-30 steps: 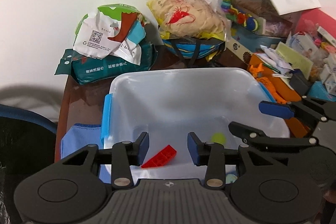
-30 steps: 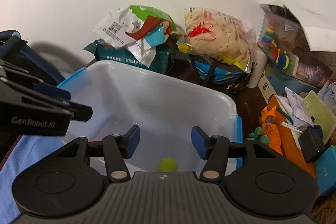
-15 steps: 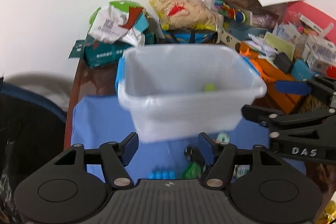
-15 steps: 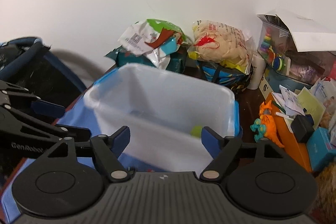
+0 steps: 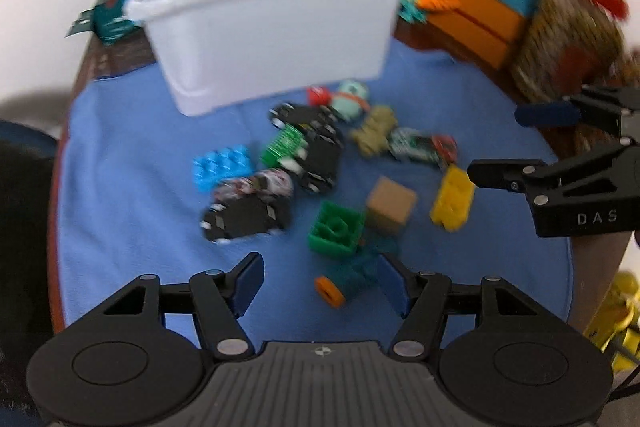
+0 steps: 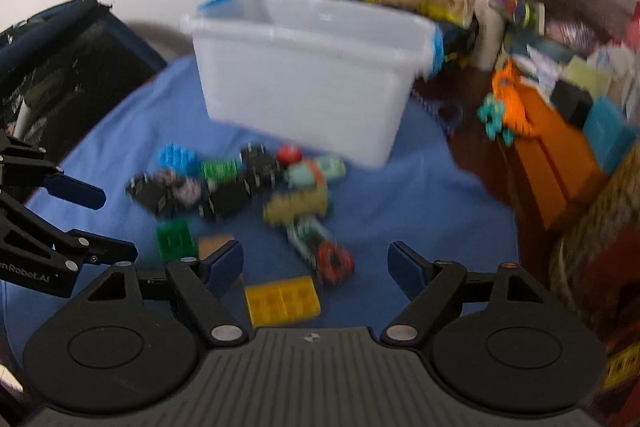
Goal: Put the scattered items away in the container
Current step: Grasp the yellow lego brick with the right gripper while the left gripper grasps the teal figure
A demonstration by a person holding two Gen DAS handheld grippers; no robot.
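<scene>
Up front in the left wrist view, the left gripper [image 5: 320,283] is hanging wide open over the blue cloth [image 5: 120,227], gripping nothing, with a teal toy with an orange wheel [image 5: 348,279] lying between its fingers. Beyond it, a green block [image 5: 336,233], a tan cube [image 5: 390,205], a yellow brick [image 5: 452,201] and black toy cars [image 5: 248,217] are lying scattered before the white tub [image 5: 272,39]

Over in the right wrist view, the right gripper [image 6: 316,267] is also standing wide open and empty, just above the yellow brick [image 6: 282,301], while the tub [image 6: 304,75] is sitting at the cloth's far edge
</scene>
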